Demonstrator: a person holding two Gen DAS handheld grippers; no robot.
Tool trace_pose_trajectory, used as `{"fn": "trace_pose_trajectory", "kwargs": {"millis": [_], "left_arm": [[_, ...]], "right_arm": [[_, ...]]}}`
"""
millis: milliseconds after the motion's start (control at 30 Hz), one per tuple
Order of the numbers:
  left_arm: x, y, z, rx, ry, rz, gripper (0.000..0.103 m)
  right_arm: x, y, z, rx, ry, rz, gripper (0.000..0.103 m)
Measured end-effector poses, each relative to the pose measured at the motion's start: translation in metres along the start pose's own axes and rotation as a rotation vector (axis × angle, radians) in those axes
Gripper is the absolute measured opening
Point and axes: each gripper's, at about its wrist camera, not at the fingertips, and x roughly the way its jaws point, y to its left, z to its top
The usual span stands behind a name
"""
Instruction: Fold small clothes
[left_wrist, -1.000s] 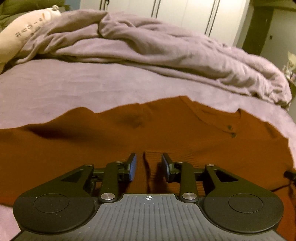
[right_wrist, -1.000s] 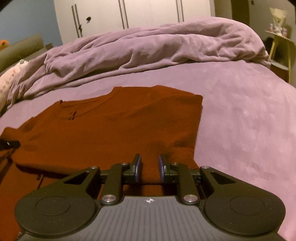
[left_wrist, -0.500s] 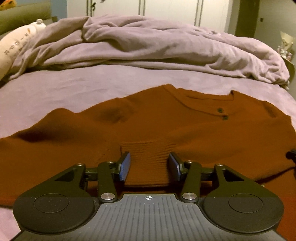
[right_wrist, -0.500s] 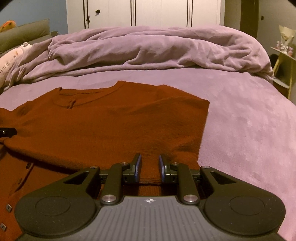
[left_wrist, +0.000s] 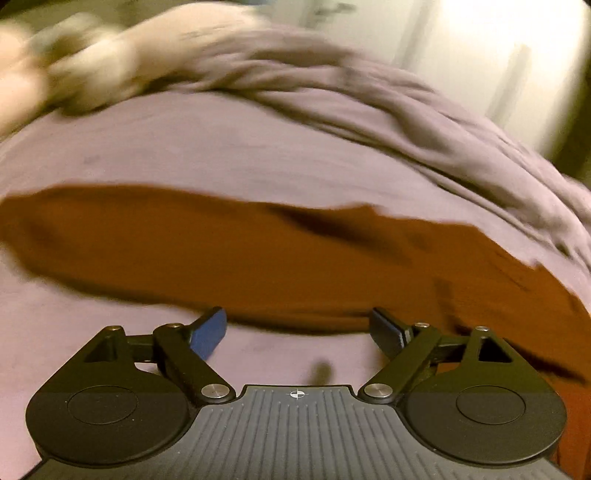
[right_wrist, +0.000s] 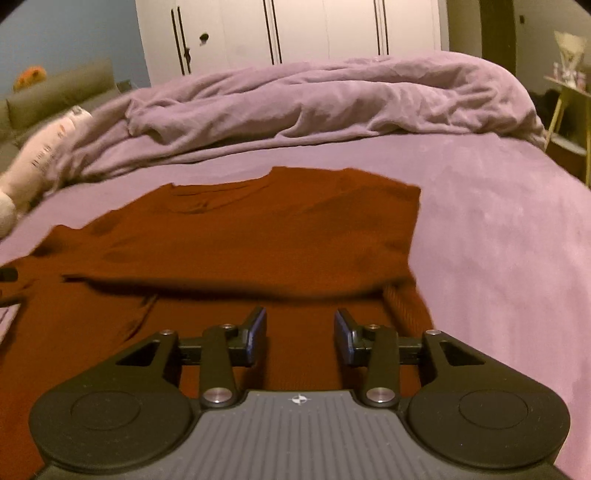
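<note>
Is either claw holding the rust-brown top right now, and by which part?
Nothing is held. Both the left claw and right claw are opening, jaws clear of the top.

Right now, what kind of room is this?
Most likely a bedroom: the rust sweater lies on a bed with a purple sheet, a rumpled duvet is heaped behind it, and white wardrobe doors line the far wall.

You face bed (right_wrist: 498, 229), mauve sheet, rumpled duvet (right_wrist: 332, 96) at 12 o'clock. White wardrobe (right_wrist: 314, 29) behind it. Blue wall (right_wrist: 74, 40) at 10 o'clock, yellow side table (right_wrist: 569, 107) at 2. Dim warm light.
</note>
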Motion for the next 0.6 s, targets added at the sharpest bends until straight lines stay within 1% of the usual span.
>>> {"fn": "trace_pose_trajectory", "kwargs": {"millis": [33, 67, 133, 200, 233, 267, 333, 367, 433, 467, 500, 567, 600], "left_arm": [[-0.001, 0.025, 0.003, -0.082, 0.007, 0.024, 0.085], [-0.002, 0.046, 0.006, -0.152, 0.007, 0.036, 0.080], [-0.003, 0.088, 0.011, -0.304, -0.005, 0.057, 0.077], [-0.004, 0.120, 0.015, -0.424, -0.031, 0.019, 0.070], [-0.003, 0.130, 0.016, -0.465, -0.039, 0.007, 0.067], [-0.001, 0.140, 0.017, -0.507, -0.047, 0.003, 0.060], [0.004, 0.158, 0.020, -0.590, -0.072, -0.040, 0.056], [0.006, 0.162, 0.020, -0.628, -0.079, -0.048, 0.052], [0.012, 0.174, 0.020, -0.703, -0.103, -0.073, 0.051], [0.014, 0.179, 0.021, -0.737, -0.107, -0.071, 0.047], [0.016, 0.182, 0.021, -0.770, -0.122, -0.076, 0.046], [0.016, 0.192, 0.022, -0.803, -0.151, -0.074, 0.046], [0.017, 0.194, 0.023, -0.816, -0.157, -0.069, 0.044]], "right_arm": [[-0.007, 0.001, -0.006, 0.013, -0.001, 0.001, 0.040], [-0.012, 0.002, -0.011, 0.022, 0.000, 0.001, 0.041], [-0.020, 0.005, -0.017, 0.028, 0.008, -0.001, 0.042], [-0.023, 0.006, -0.017, 0.034, 0.013, -0.004, 0.044], [-0.023, 0.006, -0.015, 0.037, 0.013, -0.009, 0.044], [-0.023, 0.006, -0.013, 0.042, 0.011, -0.013, 0.044], [-0.022, 0.008, -0.008, 0.048, 0.006, -0.019, 0.044], [-0.022, 0.010, -0.005, 0.049, 0.002, -0.016, 0.045], [-0.022, 0.015, -0.001, 0.048, -0.002, -0.008, 0.045], [-0.023, 0.018, 0.000, 0.045, -0.006, 0.000, 0.046], [-0.023, 0.020, 0.000, 0.041, -0.008, 0.003, 0.047], [-0.024, 0.024, 0.001, 0.029, -0.013, 0.005, 0.049], [-0.025, 0.025, 0.001, 0.027, -0.013, 0.007, 0.049]]}}
